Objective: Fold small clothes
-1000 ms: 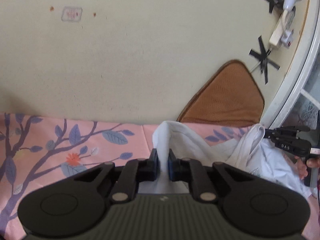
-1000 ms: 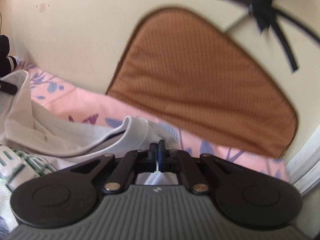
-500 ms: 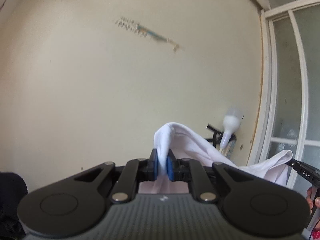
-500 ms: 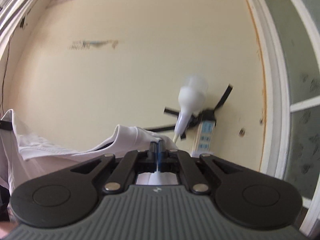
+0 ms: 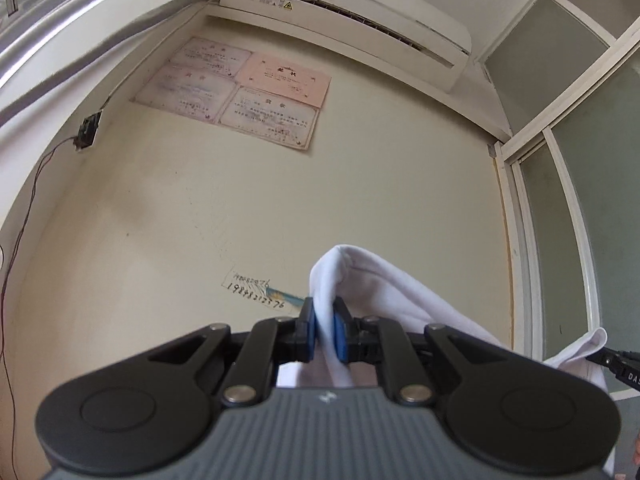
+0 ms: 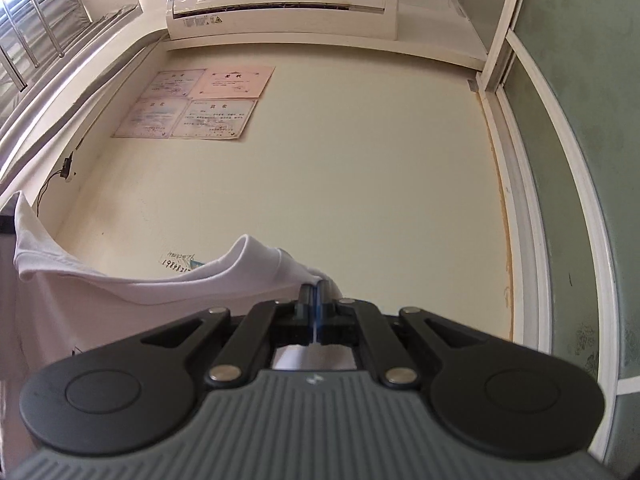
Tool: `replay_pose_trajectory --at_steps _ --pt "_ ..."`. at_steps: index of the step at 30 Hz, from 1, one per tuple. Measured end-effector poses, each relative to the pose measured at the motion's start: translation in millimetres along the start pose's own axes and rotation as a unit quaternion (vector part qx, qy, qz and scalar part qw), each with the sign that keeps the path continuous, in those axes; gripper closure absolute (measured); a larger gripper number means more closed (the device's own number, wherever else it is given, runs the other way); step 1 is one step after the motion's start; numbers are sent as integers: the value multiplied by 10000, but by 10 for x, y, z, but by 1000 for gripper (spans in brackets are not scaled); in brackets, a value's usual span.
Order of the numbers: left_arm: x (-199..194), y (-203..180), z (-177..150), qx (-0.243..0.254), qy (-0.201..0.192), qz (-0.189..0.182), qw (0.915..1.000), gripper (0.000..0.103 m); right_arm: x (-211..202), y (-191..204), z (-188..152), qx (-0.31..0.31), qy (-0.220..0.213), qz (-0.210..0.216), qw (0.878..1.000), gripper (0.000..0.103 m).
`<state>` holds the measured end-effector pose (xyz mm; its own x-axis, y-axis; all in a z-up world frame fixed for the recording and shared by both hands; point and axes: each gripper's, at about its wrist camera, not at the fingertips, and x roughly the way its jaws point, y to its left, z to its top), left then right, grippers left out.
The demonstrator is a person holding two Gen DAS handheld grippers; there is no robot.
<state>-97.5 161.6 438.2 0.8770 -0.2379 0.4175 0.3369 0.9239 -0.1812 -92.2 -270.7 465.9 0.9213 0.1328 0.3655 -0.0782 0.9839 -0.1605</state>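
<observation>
A: Which step is in hand?
B: The white garment (image 5: 384, 280) is held up before the wall, stretched between the left tongs (image 5: 324, 332) and right tongs (image 6: 315, 304), each clamped shut on an upper edge.
A: What is required next?
B: Presumably the garment is to be lowered flat and folded.

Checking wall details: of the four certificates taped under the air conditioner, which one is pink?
The upper-right certificate of the block; the other three are pale whitish-lilac.
</observation>
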Motion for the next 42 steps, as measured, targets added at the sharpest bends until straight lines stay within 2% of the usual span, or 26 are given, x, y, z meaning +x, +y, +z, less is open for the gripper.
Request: replay_pose_trajectory --at_steps 3,6,9,12,14,15,16,18,19,20,22,25,28,30,33,35,36,37,38,40,42 --pt "52 19 -17 173 186 131 9996 94 25 -78 -69 31 287 156 9995 99" --pt "123 83 -319 249 608 306 9974 94 137 -162 -335 177 713 338 9967 99" --pt "345 190 -866 149 1310 549 9898 94 338 -239 -858 369 1284 516 9897 99" --pt "680 375 -1625 127 2158 914 9721 94 660 -196 -1575 466 2002 531 9772 99" --pt "931 485 -2296 321 2762 1338 9512 85 928 -72 -2203 445 2551 442 9649 99" --pt "1048 543 -2668 428 3121 1536 9366 83 1078 14 -2581 431 2929 479 9540 95" --pt "1169 620 -3092 547 3604 1662 9163 82 1175 102 -2971 378 3306 530 9415 93" --pt "1246 796 -3813 588 4488 1935 8704 85 1255 270 -3694 80 4048 349 9137 63" --pt "1169 899 -4049 360 4720 2021 8574 90 1182 297 -3950 54 4347 280 9001 64" --pt "1061 982 -4180 119 4799 1962 8550 89 1061 277 -4097 224 4527 332 8908 64" --pt "824 1077 -4277 -33 4771 1978 8563 87 673 194 -4196 635 4624 517 8829 64" --pt "464 1123 -4177 -219 4599 1882 8675 87 115 141 -4094 673 4658 703 8795 61" --pt "196 1015 -4033 -112 4520 1545 8785 85 -353 118 -4050 1001 4852 707 8657 50" --pt "11 913 -3976 37 4557 1316 8803 84 -643 152 -4029 1290 4988 713 8541 45" --pt "-267 840 -3954 -88 4688 855 8791 78 -976 203 -3992 1610 5065 657 8445 37" --pt "-440 833 -3939 -226 4763 601 8769 72 -1103 271 -4021 1766 5126 635 8379 37" --pt "-512 836 -3929 -270 4794 536 8755 72 -1138 307 -4050 1887 5215 689 8293 50" --pt "-579 845 -3918 -293 4830 518 8736 71 -1148 298 -4075 2013 5268 729 8226 72" --pt "-636 858 -3897 -294 4851 540 8723 71 -1153 241 -4051 2112 5232 659 8230 96" --pt "-724 903 -3855 -321 4858 634 8712 71 -1100 -2 -3881 2026 4910 387 8464 99" --pt "-800 960 -3821 -433 4861 783 8693 71 -944 -264 -3672 1484 4601 -106 8753 99"
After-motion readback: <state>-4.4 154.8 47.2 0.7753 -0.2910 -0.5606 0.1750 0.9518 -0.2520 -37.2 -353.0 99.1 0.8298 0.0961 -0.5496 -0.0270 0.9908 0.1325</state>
